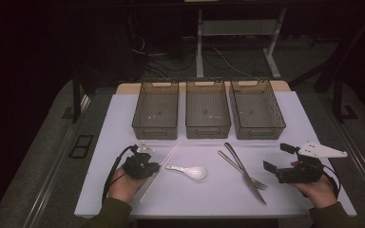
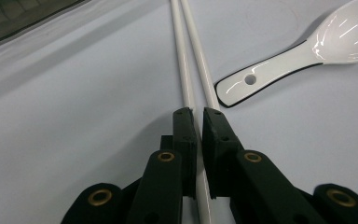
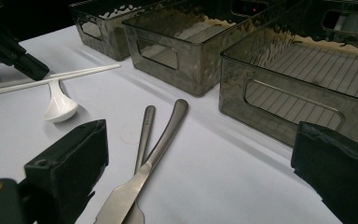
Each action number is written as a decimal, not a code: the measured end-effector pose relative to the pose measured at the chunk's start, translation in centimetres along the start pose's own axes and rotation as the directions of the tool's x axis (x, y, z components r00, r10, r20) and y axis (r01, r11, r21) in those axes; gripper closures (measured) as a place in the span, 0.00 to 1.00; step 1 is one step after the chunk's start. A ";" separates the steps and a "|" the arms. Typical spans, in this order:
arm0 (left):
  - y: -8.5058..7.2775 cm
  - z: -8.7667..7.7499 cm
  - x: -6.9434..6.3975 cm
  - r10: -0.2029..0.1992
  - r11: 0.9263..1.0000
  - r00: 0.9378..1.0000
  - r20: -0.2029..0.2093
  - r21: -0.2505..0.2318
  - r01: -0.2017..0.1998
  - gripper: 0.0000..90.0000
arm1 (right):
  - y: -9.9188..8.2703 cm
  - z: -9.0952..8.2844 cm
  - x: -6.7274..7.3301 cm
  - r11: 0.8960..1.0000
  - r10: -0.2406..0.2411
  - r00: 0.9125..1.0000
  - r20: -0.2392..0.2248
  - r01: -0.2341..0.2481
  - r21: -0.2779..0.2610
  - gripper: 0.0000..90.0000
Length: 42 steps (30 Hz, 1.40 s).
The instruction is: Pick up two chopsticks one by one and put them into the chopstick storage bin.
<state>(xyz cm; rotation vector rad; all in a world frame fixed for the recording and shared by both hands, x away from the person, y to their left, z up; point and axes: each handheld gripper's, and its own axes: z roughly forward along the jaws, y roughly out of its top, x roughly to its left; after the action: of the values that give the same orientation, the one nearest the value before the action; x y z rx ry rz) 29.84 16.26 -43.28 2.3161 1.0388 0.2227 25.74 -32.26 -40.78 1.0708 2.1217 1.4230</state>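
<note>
Right gripper [image 3: 200,172] fingers spread over crossed knife [image 3: 142,175] and fork [image 3: 143,135].

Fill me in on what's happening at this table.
A person works two handheld grippers over a white mat. The left gripper is shut on a pair of white chopsticks lying beside a white spoon. The right gripper is open and holds nothing, close to a crossed knife and fork. Three empty bins stand in a row behind the cutlery.

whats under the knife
The fork lies crossed under the knife on the white mat; its handle and tines show, while the stretch beneath the knife is covered.
</note>
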 end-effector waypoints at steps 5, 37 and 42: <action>-0.3 -0.2 -0.1 -0.003 1.000 1.000 -0.006 0.003 0.003 0.91 | 0.0 0.0 -0.1 1.000 0.000 1.000 0.001 0.000 0.000 0.04; -0.2 -0.7 -0.6 -0.003 0.997 1.000 -0.026 0.074 0.005 0.93 | 0.1 0.0 0.0 1.000 0.007 1.000 0.001 -0.007 0.001 0.04; 0.0 -1.1 -0.6 -0.004 0.998 1.000 -0.025 0.058 0.006 0.93 | 0.1 0.1 -0.1 1.000 0.003 1.000 0.004 -0.003 -0.001 0.04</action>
<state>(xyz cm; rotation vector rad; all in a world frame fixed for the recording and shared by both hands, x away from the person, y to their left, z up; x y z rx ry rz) 29.05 16.29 -42.36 2.3679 1.0764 0.2225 25.85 -32.25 -40.76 1.0763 2.1176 1.4225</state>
